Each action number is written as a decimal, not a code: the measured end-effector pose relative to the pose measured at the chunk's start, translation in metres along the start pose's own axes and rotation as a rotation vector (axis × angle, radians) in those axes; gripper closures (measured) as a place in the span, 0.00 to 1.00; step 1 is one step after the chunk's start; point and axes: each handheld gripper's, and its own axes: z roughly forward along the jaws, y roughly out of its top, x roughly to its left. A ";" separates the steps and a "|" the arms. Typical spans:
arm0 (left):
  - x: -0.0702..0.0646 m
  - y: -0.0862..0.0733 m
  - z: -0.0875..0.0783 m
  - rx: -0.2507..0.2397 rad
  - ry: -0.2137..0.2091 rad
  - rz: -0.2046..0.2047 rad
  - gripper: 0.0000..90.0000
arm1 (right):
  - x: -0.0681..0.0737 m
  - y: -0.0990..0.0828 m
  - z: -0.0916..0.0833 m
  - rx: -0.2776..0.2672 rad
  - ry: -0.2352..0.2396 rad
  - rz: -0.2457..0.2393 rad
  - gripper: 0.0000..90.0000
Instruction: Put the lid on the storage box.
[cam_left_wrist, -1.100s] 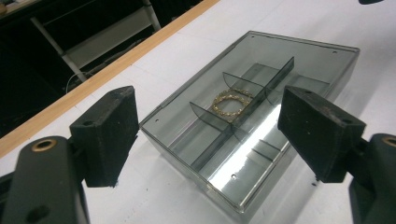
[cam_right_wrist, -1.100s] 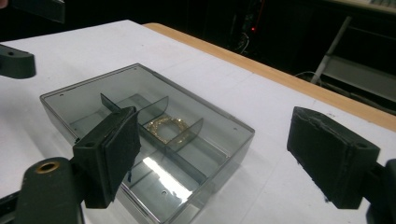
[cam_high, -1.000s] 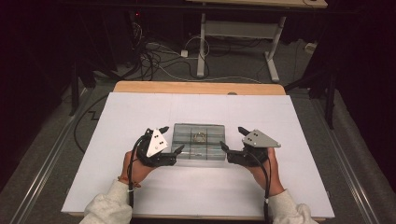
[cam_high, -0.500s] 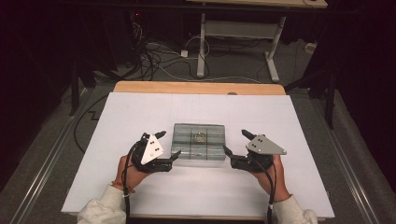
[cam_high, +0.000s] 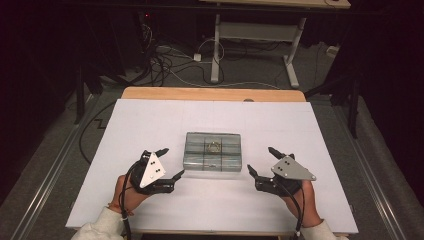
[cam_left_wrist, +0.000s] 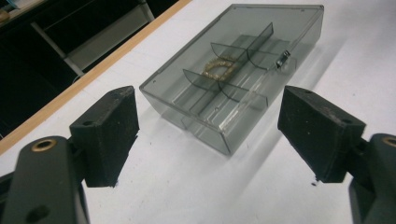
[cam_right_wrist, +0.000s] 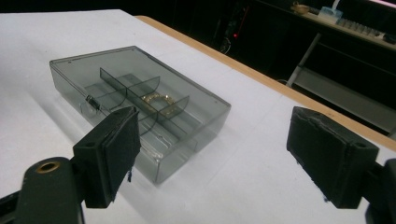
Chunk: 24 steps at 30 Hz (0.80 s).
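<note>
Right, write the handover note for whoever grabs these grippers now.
Left gripper: open, holding nothing, on the white table just left of the box.
Right gripper: open, holding nothing, just right of the box.
Clear plastic box: flat at mid-table, lid shut, latch on its near side. A gold bracelet lies in a middle compartment.
Done: bracelet is inside and the lid is down.
Left: nothing obvious; check that the latch is fastened, which the pictures can't confirm.

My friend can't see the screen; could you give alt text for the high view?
A shut, smoky clear box with a small gold ring inside sits mid-table. A person's two hand-held grippers, left and right, flank it, fingers open, touching nothing.
</note>
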 end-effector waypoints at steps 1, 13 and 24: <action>-0.001 -0.002 -0.001 0.001 -0.001 0.003 0.22 | -0.001 -0.002 -0.002 0.001 -0.004 0.001 0.19; -0.004 -0.032 -0.007 0.059 -0.017 -0.009 0.22 | -0.009 -0.027 -0.023 0.029 -0.035 0.025 0.20; -0.010 -0.057 -0.018 0.116 -0.029 -0.023 0.17 | -0.010 -0.056 -0.033 0.081 -0.040 0.022 0.20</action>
